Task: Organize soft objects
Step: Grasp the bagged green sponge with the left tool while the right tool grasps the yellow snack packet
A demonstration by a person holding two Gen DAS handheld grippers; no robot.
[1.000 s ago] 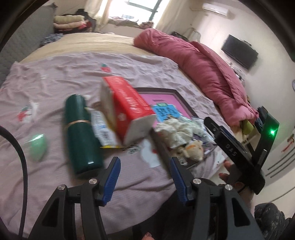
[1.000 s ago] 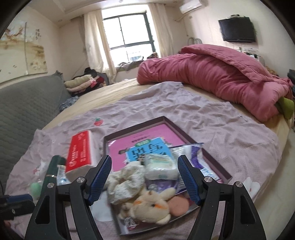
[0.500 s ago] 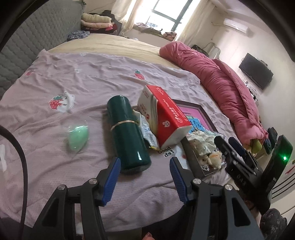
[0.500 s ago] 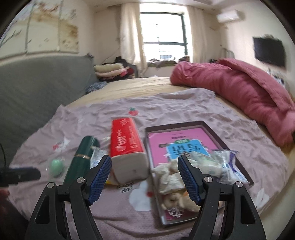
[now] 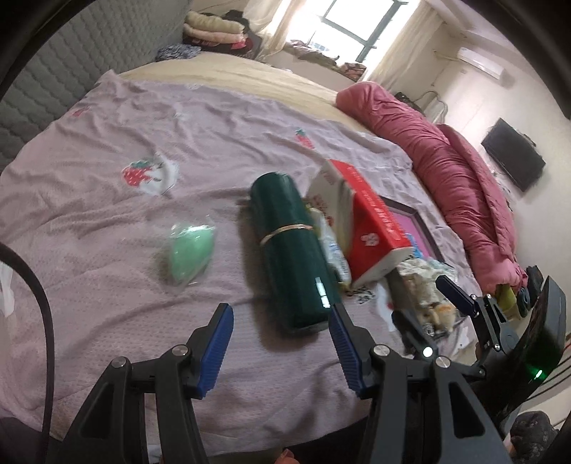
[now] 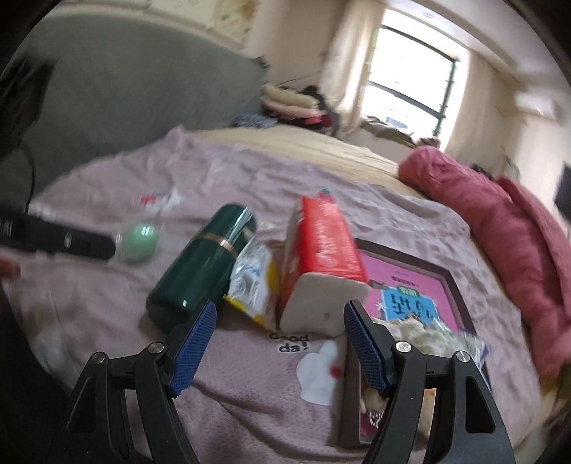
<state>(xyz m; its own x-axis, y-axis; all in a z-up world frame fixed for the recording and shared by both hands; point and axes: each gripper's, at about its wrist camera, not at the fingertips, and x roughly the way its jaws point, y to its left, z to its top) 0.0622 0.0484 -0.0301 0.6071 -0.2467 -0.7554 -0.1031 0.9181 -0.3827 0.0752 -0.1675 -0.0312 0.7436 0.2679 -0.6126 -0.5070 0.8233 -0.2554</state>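
A mint-green soft sponge in clear wrap (image 5: 189, 253) (image 6: 137, 242) lies on the lilac bedspread (image 5: 107, 150). To its right lie a dark green flask (image 5: 292, 257) (image 6: 203, 264), a small white and yellow packet (image 6: 253, 282) and a red tissue pack (image 5: 364, 225) (image 6: 324, 257). Further right, a dark-framed tray (image 6: 448, 276) holds a pink book and a heap of plush toys (image 6: 417, 332). My left gripper (image 5: 280, 306) hangs open and empty just short of the flask's near end. My right gripper (image 6: 281, 305) is open and empty before the tissue pack.
A rolled pink quilt (image 5: 464, 178) runs along the bed's right side. A grey padded headboard (image 5: 35, 89) stands at the left. Folded clothes (image 5: 214, 28) are piled near the window. A television (image 5: 514, 164) hangs on the right wall.
Both grippers have swung left across the bed. The tray has slid to the right of each view; the flask and green sponge now sit in front. The right gripper has rolled. Jaws unchanged.
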